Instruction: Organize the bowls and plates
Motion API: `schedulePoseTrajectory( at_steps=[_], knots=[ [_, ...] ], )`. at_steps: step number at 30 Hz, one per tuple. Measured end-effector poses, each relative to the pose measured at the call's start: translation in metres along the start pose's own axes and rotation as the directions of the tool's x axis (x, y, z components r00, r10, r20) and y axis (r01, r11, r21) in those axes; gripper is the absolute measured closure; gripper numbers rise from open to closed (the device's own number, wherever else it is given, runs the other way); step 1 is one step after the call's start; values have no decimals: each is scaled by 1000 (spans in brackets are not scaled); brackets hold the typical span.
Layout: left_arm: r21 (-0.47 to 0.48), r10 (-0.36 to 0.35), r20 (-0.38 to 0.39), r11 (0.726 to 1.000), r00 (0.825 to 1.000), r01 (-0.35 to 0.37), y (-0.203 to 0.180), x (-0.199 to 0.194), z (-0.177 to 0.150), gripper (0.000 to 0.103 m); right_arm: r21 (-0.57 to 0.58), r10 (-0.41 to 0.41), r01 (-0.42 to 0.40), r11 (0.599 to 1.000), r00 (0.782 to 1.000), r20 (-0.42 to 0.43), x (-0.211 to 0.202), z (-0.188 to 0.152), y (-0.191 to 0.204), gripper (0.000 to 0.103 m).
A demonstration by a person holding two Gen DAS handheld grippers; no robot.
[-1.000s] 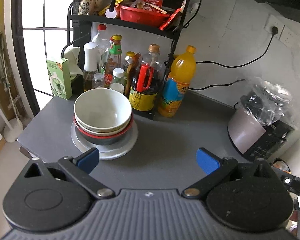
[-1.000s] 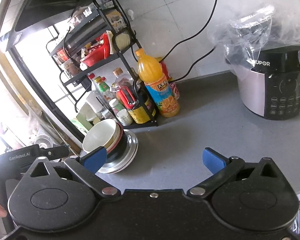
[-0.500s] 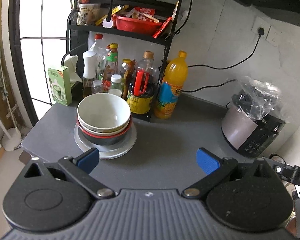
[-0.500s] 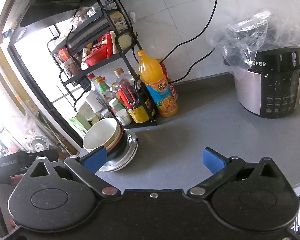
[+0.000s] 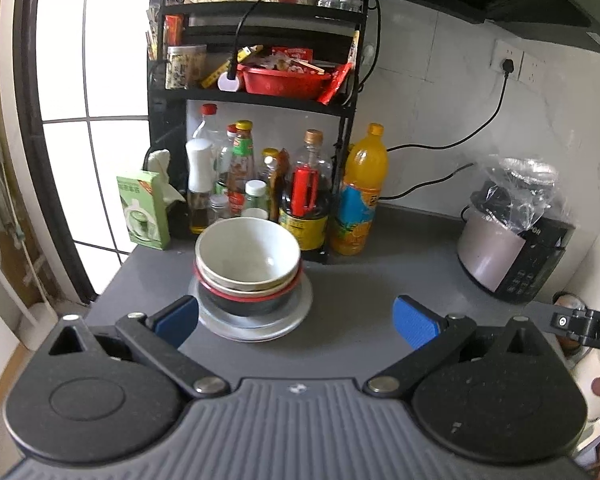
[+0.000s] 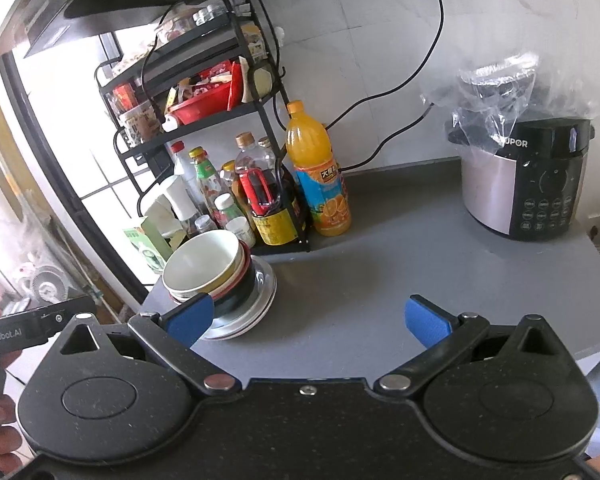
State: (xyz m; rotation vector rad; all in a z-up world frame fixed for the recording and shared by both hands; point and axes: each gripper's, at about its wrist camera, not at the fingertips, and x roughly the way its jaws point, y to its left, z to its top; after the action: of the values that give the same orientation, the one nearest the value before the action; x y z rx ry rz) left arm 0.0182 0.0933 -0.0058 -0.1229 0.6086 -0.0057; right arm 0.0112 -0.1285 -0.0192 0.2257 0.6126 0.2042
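Both the left gripper (image 5: 296,322) and right gripper (image 6: 308,320) hover spread wide and empty above the grey counter (image 5: 360,280). The bowls (image 5: 247,252) sit nested on 1 stack of plates (image 5: 300,300), apparently tidy; withdrawing slowly, well clear of the rims, seems wisest.

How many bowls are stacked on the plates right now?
3, nested: white bowl on top, a red-rimmed one under it, black bowl at the bottom. More may be hidden.

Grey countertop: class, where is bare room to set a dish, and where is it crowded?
Free: the grey countertop between the stacked bowls on metal plates and the silver-black pressure cooker. Crowded: the black rack's bottles behind the stack.
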Motion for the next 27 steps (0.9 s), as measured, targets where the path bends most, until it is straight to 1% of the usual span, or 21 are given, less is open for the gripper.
schedulePoseTrajectory(
  at_steps=[4, 10, 13, 17, 21, 24, 27],
  knots=[
    [32, 4, -15, 999, 1000, -4, 11, -9, -2, 0, 5, -10, 10, 1000, 1000, -5, -5, -6, 13, 0],
    [55, 20, -39, 998, 999, -18, 19, -18, -7, 0, -1, -48, 48, 999, 999, -3, -15, -13, 28, 0],
    [69, 11, -59, 998, 998, -7, 20, -21, -10, 0, -21, -73, 73, 997, 997, -9, -20, -15, 35, 0],
    [57, -4, -99, 998, 995, 10, 20, -22, -13, 0, -40, -96, 95, 995, 995, -14, -25, -16, 41, 0],
    [77, -23, -103, 997, 994, 31, 17, -26, -15, 0, -36, -95, 94, 995, 995, -23, -30, -18, 45, 0],
    [79, -26, -114, 996, 993, 35, 16, -27, -14, 1, -67, -117, 115, 991, 993, -23, -30, -19, 49, 0],
    [87, -21, -118, 996, 993, 31, 15, -28, -16, 0, -68, -105, 102, 992, 994, -27, -31, -19, 51, 0]
  ],
)
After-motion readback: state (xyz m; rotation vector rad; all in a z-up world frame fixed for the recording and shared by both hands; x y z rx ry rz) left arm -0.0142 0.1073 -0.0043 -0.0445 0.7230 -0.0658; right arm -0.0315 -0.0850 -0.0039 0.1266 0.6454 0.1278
